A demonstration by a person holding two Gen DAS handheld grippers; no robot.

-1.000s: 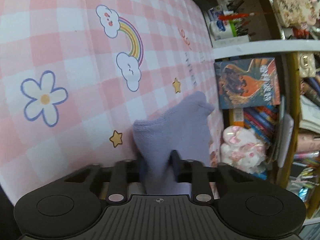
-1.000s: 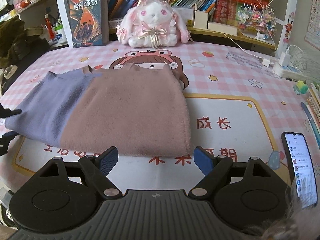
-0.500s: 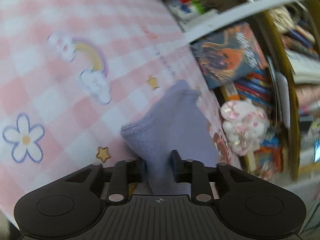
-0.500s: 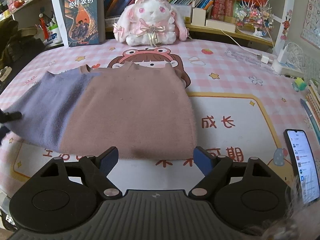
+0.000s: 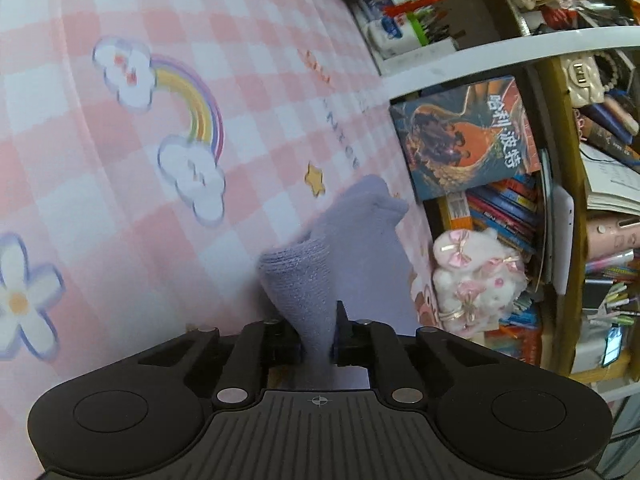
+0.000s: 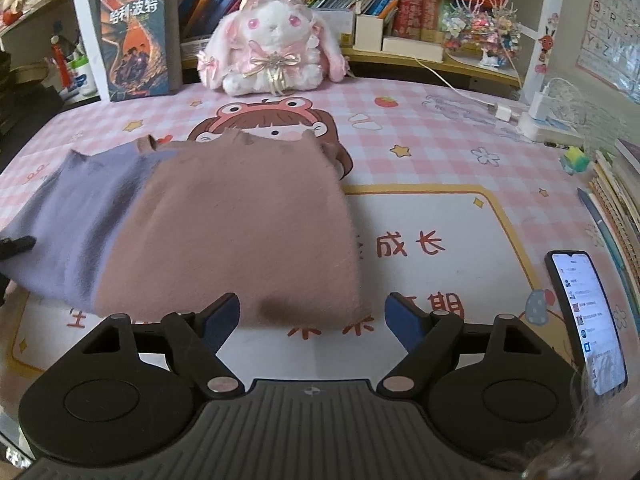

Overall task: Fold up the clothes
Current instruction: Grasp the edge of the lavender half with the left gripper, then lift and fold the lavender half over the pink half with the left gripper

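left gripper [image 5: 318,334] is pinching the lilac sleeve [image 5: 340,248], jaws closed on the cloth | right gripper [image 6: 312,318] is hovering with jaws spread wide, holding nothing | sweater [image 6: 224,224] is lying flat on the pink mat [image 6: 420,152] | phone [image 6: 586,316] is lying near the right finger | plush rabbit [image 6: 272,56] and book [image 6: 136,40] are standing behind the sweater

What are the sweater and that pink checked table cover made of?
Sweater: seems a soft fuzzy knit, matte, with a napped surface and ribbed purple cuff pinched in the left gripper. Cover: probably smooth printed vinyl or plastic; flat, faintly glossy, though that's uncertain.
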